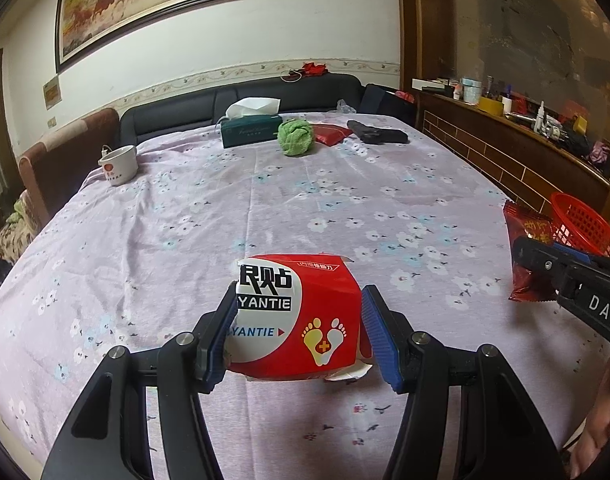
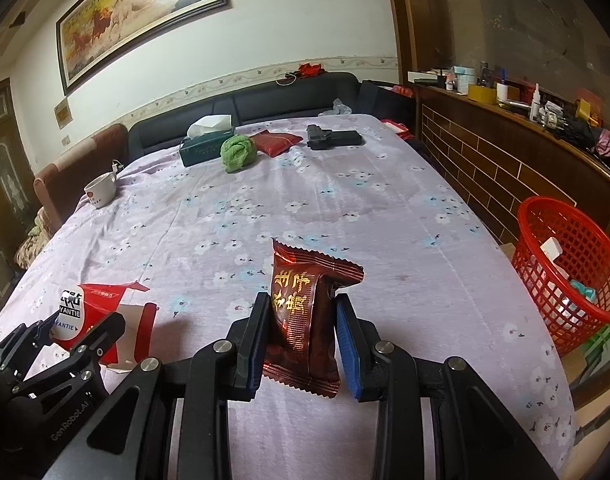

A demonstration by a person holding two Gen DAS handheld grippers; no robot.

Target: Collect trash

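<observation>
My left gripper (image 1: 299, 330) is shut on a torn red and white cardboard box (image 1: 301, 312) printed with feet, held just above the flowered tablecloth. The box and the left gripper also show at the lower left of the right wrist view (image 2: 93, 316). My right gripper (image 2: 301, 340) is shut on a dark red snack wrapper (image 2: 305, 312) with gold characters, held upright over the table. That wrapper shows at the right edge of the left wrist view (image 1: 525, 256). A red mesh basket (image 2: 573, 268) with some trash in it stands off the table's right edge.
At the far end of the table (image 2: 345, 208) lie a green tissue box (image 1: 251, 128), a green cloth ball (image 1: 296, 136), a red pouch (image 1: 332, 133) and a black gun-shaped object (image 1: 379, 133). A white mug (image 1: 119, 166) stands far left. A wooden counter (image 2: 505, 152) runs along the right.
</observation>
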